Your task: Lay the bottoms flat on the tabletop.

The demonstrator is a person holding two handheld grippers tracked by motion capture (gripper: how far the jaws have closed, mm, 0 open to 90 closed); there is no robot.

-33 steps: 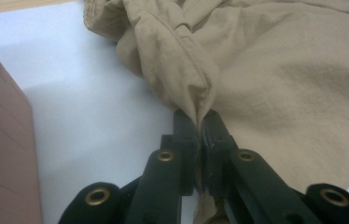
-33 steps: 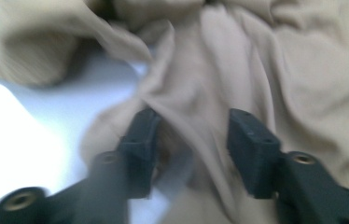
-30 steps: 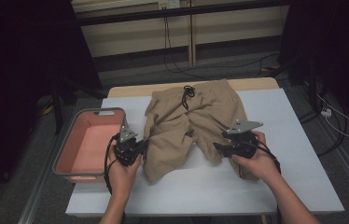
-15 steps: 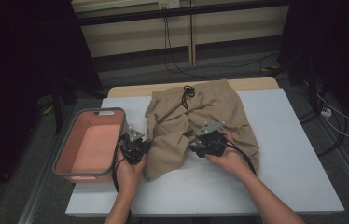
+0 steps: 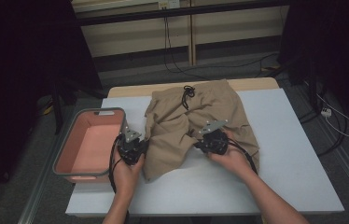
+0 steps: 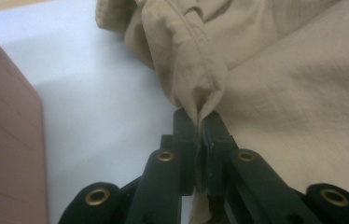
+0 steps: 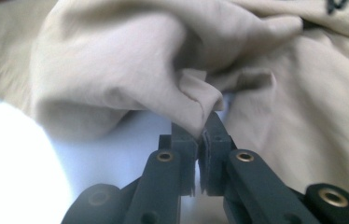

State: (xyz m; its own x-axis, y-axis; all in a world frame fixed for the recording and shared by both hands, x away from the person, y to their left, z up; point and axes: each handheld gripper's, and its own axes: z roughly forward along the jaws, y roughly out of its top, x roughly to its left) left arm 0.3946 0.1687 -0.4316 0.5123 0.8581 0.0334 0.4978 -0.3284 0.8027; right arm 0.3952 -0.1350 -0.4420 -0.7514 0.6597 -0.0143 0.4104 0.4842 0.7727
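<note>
Saw shorts [image 5: 196, 122] lying lengthwise, waistband far, legs near; left gripper [image 5: 137, 145] and right gripper [image 5: 200, 142] each clamped on shorts fabric.

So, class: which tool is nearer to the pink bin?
Left. The left tool sits just beside the pink bin, at its right wall, pinching the tan shorts. The right tool is farther right, across the shorts, clamping another fold.

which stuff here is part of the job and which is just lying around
In the job:
- tan shorts
- left tongs, shut on a pinch of the shorts
- right tongs, shut on another fold

Lying about:
- pink bin
- floor cables
</note>
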